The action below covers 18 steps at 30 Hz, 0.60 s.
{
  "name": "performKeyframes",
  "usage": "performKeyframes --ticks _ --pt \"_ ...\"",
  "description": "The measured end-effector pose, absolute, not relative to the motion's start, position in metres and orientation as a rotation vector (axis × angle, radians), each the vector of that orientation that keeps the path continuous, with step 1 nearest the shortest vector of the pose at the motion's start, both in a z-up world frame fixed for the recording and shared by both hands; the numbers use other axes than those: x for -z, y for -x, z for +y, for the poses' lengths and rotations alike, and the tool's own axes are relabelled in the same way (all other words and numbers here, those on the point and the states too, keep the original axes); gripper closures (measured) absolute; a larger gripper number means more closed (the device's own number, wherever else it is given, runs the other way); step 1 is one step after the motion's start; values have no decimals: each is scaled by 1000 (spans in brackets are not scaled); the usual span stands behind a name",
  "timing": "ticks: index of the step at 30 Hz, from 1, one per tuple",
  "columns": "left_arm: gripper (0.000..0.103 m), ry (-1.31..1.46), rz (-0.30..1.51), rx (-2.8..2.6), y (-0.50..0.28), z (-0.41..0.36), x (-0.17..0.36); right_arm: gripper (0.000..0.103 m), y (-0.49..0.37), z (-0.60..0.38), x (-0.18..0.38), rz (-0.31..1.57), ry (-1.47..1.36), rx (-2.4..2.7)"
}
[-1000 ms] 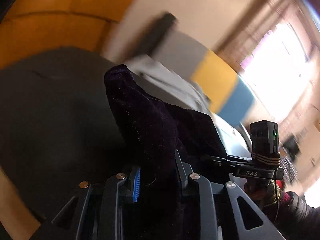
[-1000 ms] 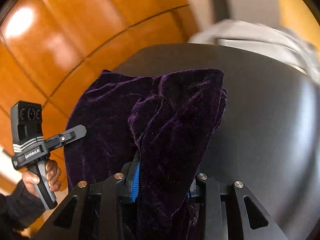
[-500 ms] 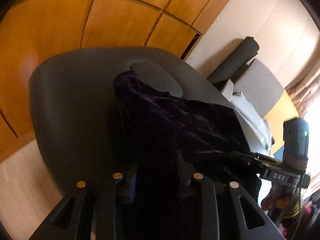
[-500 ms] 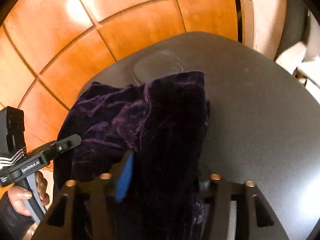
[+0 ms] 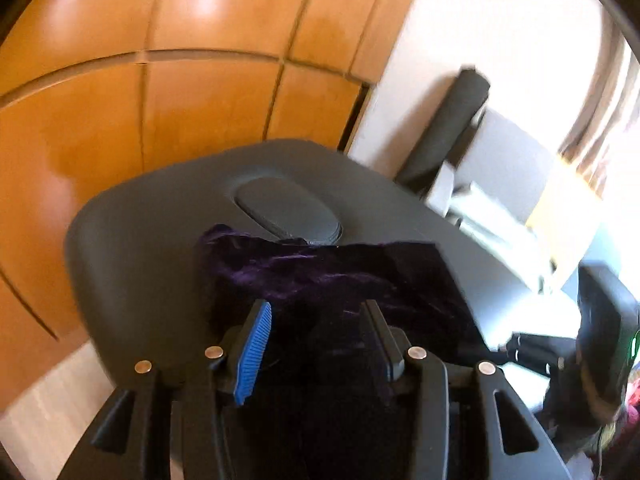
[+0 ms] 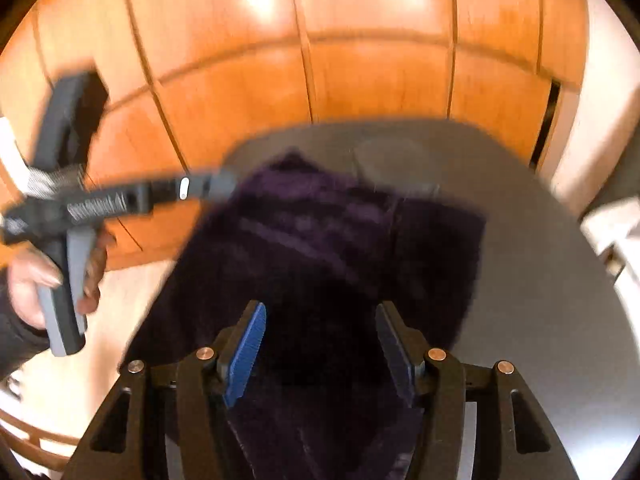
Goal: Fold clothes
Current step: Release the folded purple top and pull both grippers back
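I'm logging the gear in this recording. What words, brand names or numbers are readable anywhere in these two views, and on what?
White lettering on the side of the black left claw, seen in the right wrist view: too blurred to read.
Dark purple velvet cloth, dark grey tabletop, orange wooden panels: no writing visible.
Left wrist view: nothing legible.

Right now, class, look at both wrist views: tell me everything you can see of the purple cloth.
The purple cloth is a dark, velvety fabric with a soft sheen, creased and bunched. It lies on the dark grey table, its far edge by an oval inset in the tabletop. Part of it runs between the fingers of the left tool and the right tool. Both tools' jaws have just been opening, and the blue pads stand clear of it.
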<state>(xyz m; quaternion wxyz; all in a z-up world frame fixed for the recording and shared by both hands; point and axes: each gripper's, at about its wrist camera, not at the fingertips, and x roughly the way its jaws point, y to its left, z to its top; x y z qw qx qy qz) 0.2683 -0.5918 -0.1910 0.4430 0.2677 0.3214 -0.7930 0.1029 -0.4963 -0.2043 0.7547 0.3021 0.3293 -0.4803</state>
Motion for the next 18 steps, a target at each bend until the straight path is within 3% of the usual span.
performKeyframes --ticks 4,8,12,15,16,18 --pt "58 -781 841 1887 -256 -620 225 44 -93 -475 231 671 -620 1081" --pt "57 -826 680 1869 -246 -607 228 44 -95 -468 233 659 -592 1106" --pt "56 -708 721 1837 -267 -590 206 44 -93 -464 227 666 -590 1118" --pt "36 -589 705 1815 -287 -559 178 41 -101 -465 218 699 -604 1162" --pt "23 -560 717 1829 -294 -546 173 40 -103 -464 214 706 -620 1186" --pt "21 -535 724 1828 -306 -516 164 37 -105 -455 202 691 -642 1238"
